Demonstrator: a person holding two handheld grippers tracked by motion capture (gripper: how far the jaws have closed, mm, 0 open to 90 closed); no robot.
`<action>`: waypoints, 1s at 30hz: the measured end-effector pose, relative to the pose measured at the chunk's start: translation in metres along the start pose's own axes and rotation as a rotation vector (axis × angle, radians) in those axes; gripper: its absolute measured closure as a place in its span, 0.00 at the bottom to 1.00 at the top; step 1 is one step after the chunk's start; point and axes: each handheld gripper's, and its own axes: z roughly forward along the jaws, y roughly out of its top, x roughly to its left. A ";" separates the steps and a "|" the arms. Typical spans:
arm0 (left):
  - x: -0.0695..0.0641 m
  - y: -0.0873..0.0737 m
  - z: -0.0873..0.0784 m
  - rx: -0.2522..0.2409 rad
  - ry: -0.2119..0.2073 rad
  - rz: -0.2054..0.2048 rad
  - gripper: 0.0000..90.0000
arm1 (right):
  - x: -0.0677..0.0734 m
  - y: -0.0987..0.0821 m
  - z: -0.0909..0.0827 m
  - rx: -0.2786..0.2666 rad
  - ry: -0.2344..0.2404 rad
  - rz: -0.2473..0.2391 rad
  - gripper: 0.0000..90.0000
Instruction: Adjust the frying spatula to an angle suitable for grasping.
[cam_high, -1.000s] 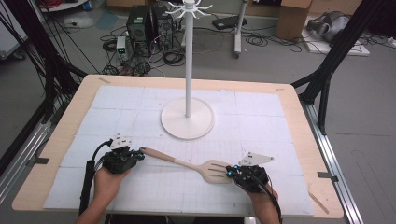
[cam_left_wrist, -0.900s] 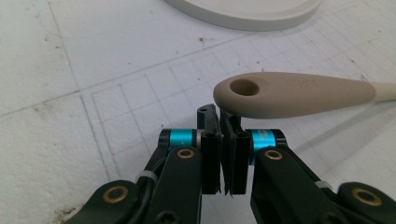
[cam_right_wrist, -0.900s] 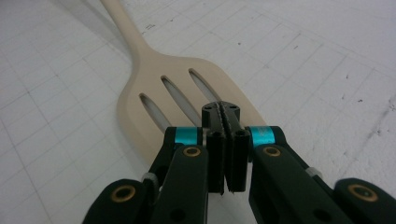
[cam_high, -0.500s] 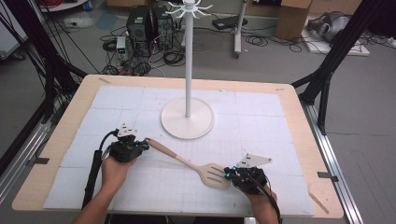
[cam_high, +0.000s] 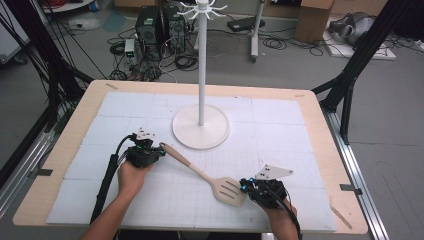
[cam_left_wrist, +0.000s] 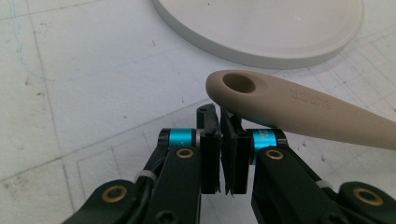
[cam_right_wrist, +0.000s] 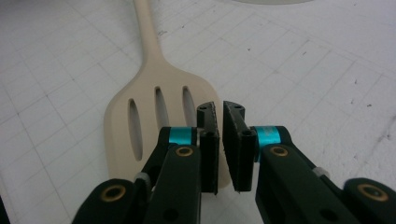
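Spatula (cam_high: 204, 173) flat on table (cam_high: 310, 107), between both grippers | left gripper (cam_left_wrist: 223, 122): jaws nearly pressed together, nothing pinched, handle end with hole just above and right of tips | right gripper (cam_right_wrist: 222, 112): jaws just opening, narrow gap, empty, over slotted blade's right edge | stand base (cam_left_wrist: 261, 28) beyond left jaws

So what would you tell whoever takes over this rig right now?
Left hand-held gripper: shut, empty, tips at the spatula's holed handle end.
Right hand-held gripper: jaws just opening a crack, nothing between them, over the blade's edge.
Spatula lies flat on the mat, in front of the hook stand.
Done: nothing hung.
Left: probably grip it and hang it by the hole.
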 end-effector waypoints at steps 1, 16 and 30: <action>0.000 0.000 0.000 -0.001 -0.001 -0.002 0.94 | 0.000 0.000 0.000 -0.001 -0.001 0.008 0.91; 0.017 -0.010 -0.017 -0.059 0.113 -0.005 0.74 | -0.004 0.000 -0.013 -0.107 -0.024 0.048 0.65; 0.021 -0.041 -0.067 -0.298 -0.103 -0.004 0.49 | -0.015 -0.004 -0.047 -0.238 -0.131 0.112 0.41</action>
